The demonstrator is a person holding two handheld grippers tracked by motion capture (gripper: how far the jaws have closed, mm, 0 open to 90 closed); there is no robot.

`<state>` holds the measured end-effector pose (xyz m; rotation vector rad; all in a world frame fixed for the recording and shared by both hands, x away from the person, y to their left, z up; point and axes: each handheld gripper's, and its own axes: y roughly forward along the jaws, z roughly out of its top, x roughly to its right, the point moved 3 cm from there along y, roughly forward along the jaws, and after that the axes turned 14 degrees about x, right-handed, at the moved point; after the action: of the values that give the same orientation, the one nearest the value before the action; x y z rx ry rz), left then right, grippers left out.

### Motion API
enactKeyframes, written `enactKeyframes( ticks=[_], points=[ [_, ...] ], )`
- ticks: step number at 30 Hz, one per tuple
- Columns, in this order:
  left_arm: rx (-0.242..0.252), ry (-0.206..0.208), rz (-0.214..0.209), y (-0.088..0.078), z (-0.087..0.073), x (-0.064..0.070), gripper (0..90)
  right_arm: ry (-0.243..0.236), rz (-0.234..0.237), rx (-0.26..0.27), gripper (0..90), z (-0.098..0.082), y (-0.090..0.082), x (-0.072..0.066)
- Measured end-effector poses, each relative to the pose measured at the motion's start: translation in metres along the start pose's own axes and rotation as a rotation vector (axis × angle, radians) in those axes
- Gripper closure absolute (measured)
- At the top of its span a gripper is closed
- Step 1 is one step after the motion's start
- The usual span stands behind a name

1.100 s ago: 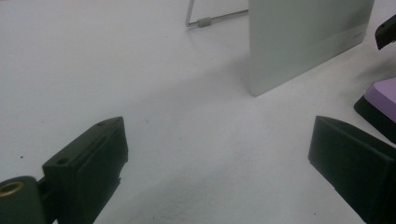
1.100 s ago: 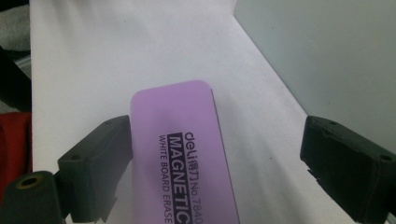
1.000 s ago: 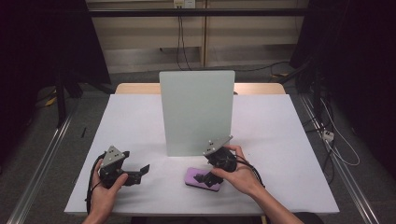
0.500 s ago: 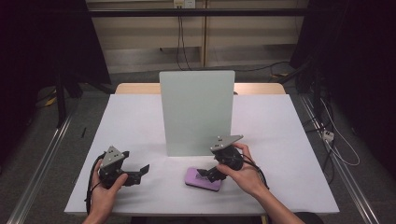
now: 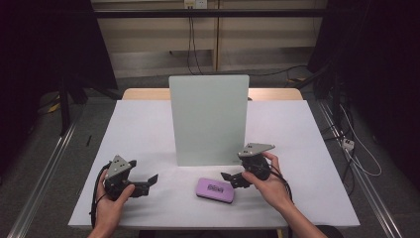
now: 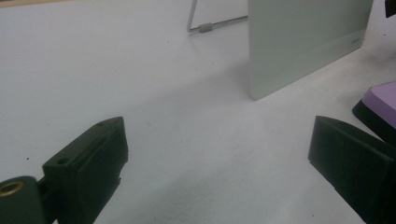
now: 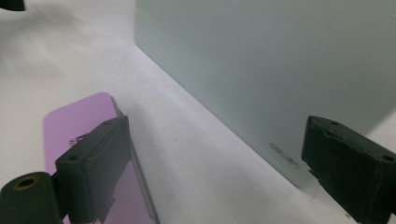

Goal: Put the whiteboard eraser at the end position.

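R tongs (image 5: pixel 229 179) gaping wide, nothing btwn jaws, hovering just above worktop, jaws pointing left toward the purple case (image 5: pixel 215 190). In right gripper view one jaw is overlapping the case's near end, other jaw sitting in front of the panel; can't tell if jaw is touching the case. R hand (image 5: pixel 267 179) wrapping the tongs body, grey 3-cornered plate on top.

L tongs (image 5: pixel 147 181) also gaping wide, empty, held low at front-left of worktop w/ jaws pointing right toward the case, well apart from it. L hand (image 5: pixel 115 197) gripping from below, cable trailing back.

Purple case lying flat on white worktop (image 5: pixel 143 129), near front edge, just in front of the pale green panel (image 5: pixel 208 119). Panel standing upright mid-worktop, wire prop showing behind it in left gripper view (image 6: pixel 201 25). Case's corner peeking in at right edge of left gripper view (image 6: pixel 380 100).
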<state>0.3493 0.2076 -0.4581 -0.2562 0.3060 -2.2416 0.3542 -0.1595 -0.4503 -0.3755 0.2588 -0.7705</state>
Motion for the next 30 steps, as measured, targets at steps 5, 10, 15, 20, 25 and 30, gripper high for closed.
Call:
enactKeyframes(
  ticks=[5,10,15,20,25,30],
  points=[
    [0.000,-0.001,0.000,0.000,0.000,0.000,4.9,0.025,-0.047,0.015,8.7,-0.005,-0.009,0.009],
    [0.000,-0.008,0.002,0.000,0.000,0.001,4.9,0.042,-0.085,0.029,8.8,-0.008,-0.019,0.018],
    [0.002,-0.009,0.002,0.000,0.000,0.001,4.9,0.055,-0.121,0.032,8.8,-0.012,-0.028,0.027],
    [0.003,-0.009,0.003,0.000,0.000,0.001,4.8,0.065,-0.148,0.033,8.7,-0.019,-0.035,0.034],
    [0.003,-0.006,0.005,-0.001,0.000,0.002,4.9,0.084,-0.178,0.038,8.7,-0.025,-0.045,0.042],
    [0.001,-0.007,0.006,0.000,0.000,0.002,4.9,0.110,-0.209,0.049,8.8,-0.032,-0.054,0.050]
  ],
)
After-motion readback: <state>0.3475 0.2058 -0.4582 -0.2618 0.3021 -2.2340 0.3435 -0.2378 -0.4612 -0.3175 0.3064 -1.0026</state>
